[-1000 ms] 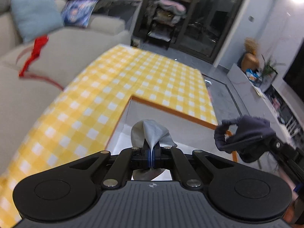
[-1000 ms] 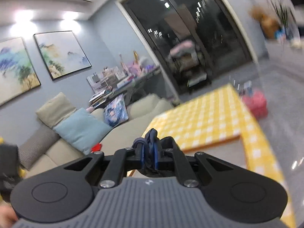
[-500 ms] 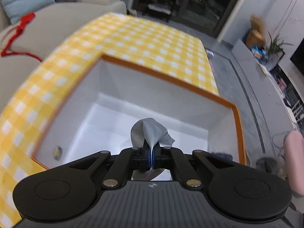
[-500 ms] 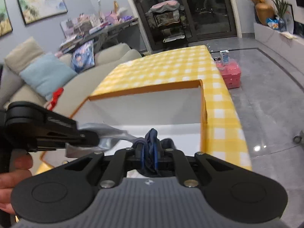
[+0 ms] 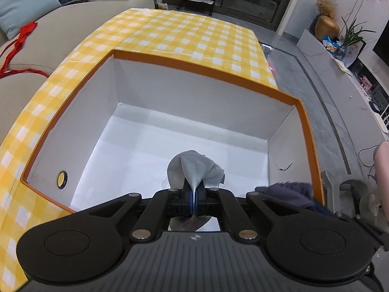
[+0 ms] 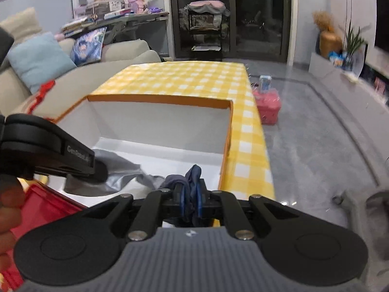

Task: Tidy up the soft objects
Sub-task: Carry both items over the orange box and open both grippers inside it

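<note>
Grey cloth [image 5: 194, 168], still pinched in the left claw [image 5: 194, 200], now hangs over the box [image 5: 201, 73]; right claw [image 6: 190, 200] grips dark cloth [image 6: 192, 177].

light: dim indoor, ceiling spots | glare: glossy floor | blur: right view edges | distortion: fisheye bending

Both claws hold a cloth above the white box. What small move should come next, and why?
Probably open the left claw to drop the grey cloth. It is pinched shut on it, hanging over the bare white floor of the orange-rimmed box. The right claw, gripping the dark blue cloth, sits near the box's edge.
</note>
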Action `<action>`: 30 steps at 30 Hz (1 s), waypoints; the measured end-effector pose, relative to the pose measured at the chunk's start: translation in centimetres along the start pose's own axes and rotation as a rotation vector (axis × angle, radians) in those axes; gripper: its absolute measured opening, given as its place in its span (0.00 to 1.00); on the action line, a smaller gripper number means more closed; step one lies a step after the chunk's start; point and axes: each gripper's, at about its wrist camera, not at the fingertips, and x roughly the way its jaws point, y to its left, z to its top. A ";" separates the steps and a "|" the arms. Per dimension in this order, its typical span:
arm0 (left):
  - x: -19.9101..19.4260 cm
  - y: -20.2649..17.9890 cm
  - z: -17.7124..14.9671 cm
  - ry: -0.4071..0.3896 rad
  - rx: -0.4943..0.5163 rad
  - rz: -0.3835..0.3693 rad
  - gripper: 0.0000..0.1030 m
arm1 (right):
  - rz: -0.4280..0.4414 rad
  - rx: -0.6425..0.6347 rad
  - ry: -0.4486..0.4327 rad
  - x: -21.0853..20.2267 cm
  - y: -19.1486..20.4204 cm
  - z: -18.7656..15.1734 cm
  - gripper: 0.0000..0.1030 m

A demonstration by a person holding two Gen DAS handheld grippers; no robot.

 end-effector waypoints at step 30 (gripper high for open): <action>1.6 0.0 -0.6 -0.022 0.070 0.087 0.64 | 0.078 -0.041 -0.056 -1.6 0.9 -0.4 0.64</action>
